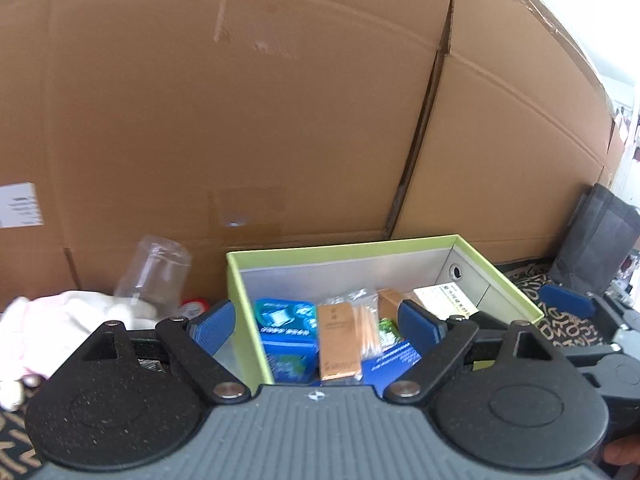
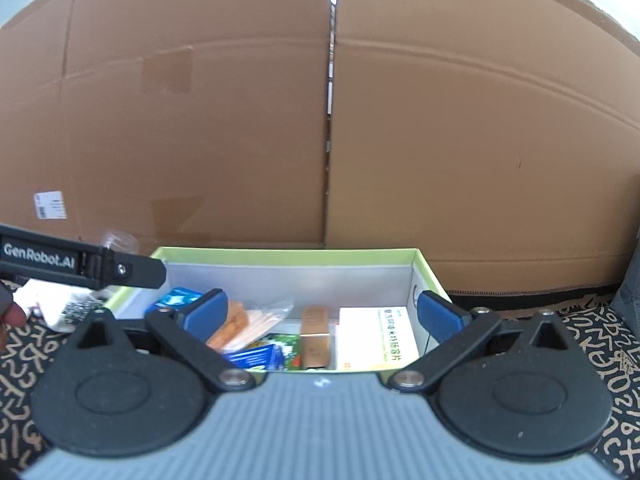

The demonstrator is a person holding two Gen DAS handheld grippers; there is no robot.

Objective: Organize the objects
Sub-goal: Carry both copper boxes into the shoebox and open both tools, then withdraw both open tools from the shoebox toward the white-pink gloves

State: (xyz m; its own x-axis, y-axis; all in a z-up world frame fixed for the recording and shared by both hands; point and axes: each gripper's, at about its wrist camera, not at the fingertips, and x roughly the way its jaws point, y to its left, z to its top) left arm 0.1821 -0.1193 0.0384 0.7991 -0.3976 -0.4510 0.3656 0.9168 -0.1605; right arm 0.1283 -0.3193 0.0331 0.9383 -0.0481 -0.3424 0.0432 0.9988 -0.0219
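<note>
Above the lime-green cardboard box (image 2: 424, 268), I hold both jaws spread and empty, judging the clear plastic cup (image 1: 154, 272) needs a gentle squeeze.

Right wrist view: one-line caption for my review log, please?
Open right gripper poised above green box holding a white medicine box, cotton swabs and packets, cardboard behind.

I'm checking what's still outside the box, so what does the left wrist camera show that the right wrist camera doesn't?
Only the left wrist view: white cloth fully, a red-capped item beside the clear plastic cup, a dark bag at right.

Only the right wrist view: the white medicine box face-on.

Both: the green-rimmed box, blue pack, cotton swabs, tan carton, and both hand-held grippers, left and right, open and empty.
</note>
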